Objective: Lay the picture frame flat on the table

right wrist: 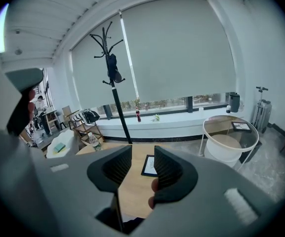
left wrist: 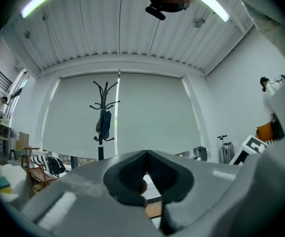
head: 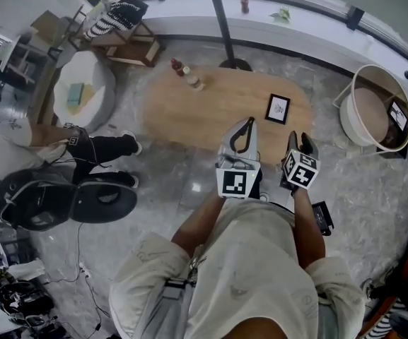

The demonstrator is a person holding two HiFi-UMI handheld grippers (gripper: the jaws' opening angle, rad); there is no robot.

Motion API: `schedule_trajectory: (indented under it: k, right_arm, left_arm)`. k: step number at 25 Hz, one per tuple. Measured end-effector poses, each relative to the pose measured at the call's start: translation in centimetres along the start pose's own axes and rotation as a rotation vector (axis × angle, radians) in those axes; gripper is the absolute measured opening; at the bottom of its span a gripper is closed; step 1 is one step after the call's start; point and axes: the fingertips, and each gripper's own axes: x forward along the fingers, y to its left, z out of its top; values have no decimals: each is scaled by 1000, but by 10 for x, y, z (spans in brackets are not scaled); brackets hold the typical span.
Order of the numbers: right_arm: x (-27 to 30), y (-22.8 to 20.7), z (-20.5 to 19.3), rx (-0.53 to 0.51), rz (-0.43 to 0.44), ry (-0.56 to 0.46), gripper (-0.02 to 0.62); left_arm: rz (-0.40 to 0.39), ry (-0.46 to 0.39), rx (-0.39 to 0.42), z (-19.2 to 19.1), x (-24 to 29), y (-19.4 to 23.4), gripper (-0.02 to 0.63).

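Wooden table (head: 189,111) bearing picture frame (head: 277,109), partly hidden behind released right gripper (right wrist: 142,156); left gripper (left wrist: 146,153) clenched, empty.

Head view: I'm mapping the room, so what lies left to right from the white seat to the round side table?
white seat → dark bottle → clear bottle → picture frame → round side table
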Motion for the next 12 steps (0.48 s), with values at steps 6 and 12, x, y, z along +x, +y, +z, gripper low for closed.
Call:
schedule_trajectory:
  k: [6, 12]
  right_arm:
    - [-23, 2, 36, -42, -9, -108, 144]
    - [-55, 12, 81, -118, -8, -243, 146]
  left_arm:
    - [-3, -19, 4, 13, -5, 4, 5]
    - [-9, -49, -1, 24, -10, 4, 5]
